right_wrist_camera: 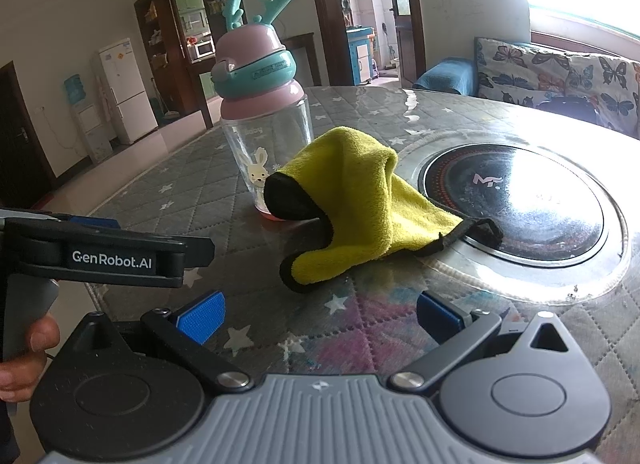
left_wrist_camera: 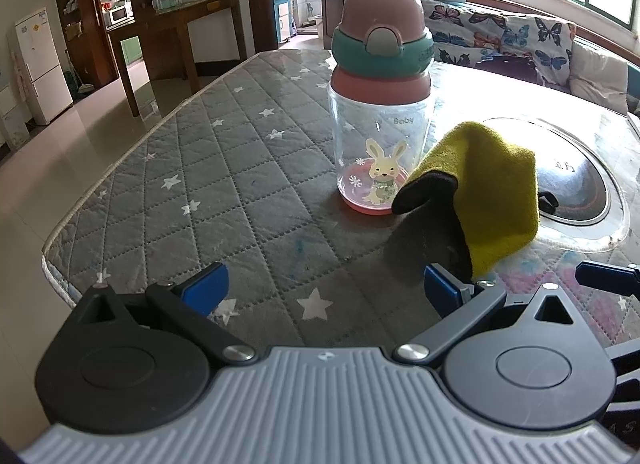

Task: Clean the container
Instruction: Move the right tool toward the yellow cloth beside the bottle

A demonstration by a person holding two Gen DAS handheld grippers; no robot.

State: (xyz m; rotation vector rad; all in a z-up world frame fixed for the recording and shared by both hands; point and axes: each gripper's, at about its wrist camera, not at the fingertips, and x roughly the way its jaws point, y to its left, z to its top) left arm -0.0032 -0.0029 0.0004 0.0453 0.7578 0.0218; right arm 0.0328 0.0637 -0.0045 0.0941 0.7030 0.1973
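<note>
A clear child's bottle (left_wrist_camera: 380, 136) (right_wrist_camera: 266, 136) with a pink and teal antlered lid and a rabbit print stands upright on the quilted grey table cover (left_wrist_camera: 240, 168). A crumpled yellow cloth with black edging (left_wrist_camera: 488, 192) (right_wrist_camera: 360, 200) lies beside it, its near corner overlapping the bottle's base in both views. My left gripper (left_wrist_camera: 326, 290) is open with nothing between its blue pads, a short way in front of the bottle and cloth. My right gripper (right_wrist_camera: 320, 316) is also open and empty, just short of the cloth. The left gripper's body (right_wrist_camera: 112, 252) shows at the left of the right wrist view, held by a hand (right_wrist_camera: 24, 360).
A round induction hob (right_wrist_camera: 516, 200) (left_wrist_camera: 568, 180) is set into the table just right of the cloth. The table's left edge (left_wrist_camera: 92, 200) drops to a tiled floor. A cushioned bench with butterfly fabric (left_wrist_camera: 504, 40) runs behind the table; a fridge and cabinets stand far left.
</note>
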